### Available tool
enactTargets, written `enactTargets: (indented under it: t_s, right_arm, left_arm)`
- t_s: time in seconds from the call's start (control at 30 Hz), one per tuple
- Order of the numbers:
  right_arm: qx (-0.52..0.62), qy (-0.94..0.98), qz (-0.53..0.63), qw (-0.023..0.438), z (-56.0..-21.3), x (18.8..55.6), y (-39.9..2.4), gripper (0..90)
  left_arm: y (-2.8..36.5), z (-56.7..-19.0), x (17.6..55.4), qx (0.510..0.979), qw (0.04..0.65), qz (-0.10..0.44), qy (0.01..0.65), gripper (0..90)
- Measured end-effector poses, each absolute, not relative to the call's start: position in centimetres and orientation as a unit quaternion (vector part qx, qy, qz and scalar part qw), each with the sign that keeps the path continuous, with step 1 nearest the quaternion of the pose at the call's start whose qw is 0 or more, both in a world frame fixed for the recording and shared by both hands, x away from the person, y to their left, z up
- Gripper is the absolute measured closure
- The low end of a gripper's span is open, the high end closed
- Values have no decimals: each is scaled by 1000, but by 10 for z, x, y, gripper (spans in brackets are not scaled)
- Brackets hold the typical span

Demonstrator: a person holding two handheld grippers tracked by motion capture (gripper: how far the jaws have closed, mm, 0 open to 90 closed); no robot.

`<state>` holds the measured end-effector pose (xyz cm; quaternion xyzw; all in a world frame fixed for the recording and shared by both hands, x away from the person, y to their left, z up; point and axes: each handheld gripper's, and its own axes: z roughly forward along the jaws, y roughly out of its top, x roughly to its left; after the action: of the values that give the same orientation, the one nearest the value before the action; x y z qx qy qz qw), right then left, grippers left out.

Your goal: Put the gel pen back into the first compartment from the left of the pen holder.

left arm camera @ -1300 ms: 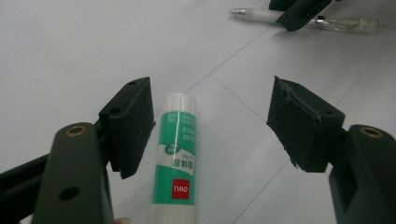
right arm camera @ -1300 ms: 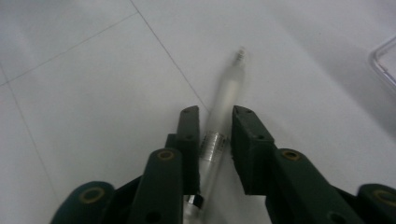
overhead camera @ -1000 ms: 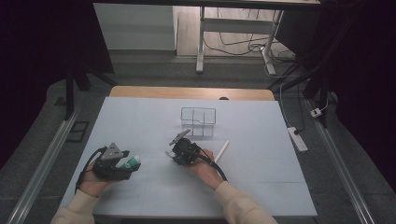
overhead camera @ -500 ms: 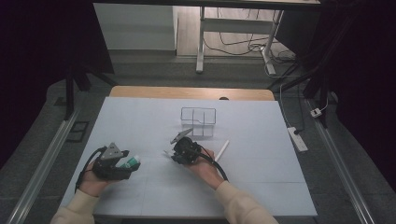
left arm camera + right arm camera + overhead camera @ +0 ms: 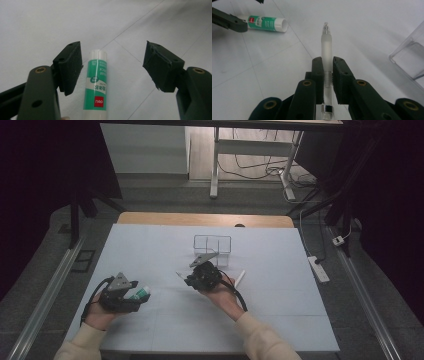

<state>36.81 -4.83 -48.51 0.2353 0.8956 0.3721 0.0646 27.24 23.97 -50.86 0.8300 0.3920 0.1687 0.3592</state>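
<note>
1. Now the right gripper is clamped on a clear pen; jaws pinch the barrel mid-length, tip sticking out ahead.
2. Change vs a sec ago: in the high view that hand has come up a bit and the pen's off the table. Looks like pickup's done, carry comes next.
3. Likely drop spot, imo: the clear organizer box, just beyond the right gripper.
4. Left gripper hasn't moved; jaws spread wide, nothing gripped. Glue stick lies flat on the table betw. the pads, right by one pad, well clear of the other.
5. A white pen lies near the right wrist, untouched.
</note>
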Motion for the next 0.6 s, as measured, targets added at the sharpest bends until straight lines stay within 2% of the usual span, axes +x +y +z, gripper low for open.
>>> enactTargets:
  t_s: [0.27, 0.6]
  right_arm:
    - [239, 879, 408, 65, -471, 369, -60, 789]
    - [230, 857, 452, 89, -452, 368, -73, 788]
  left_arm:
    - [239, -509, 273, 832, 357, 168, 390, 311]
    - [239, -509, 273, 832, 357, 169, 390, 311]
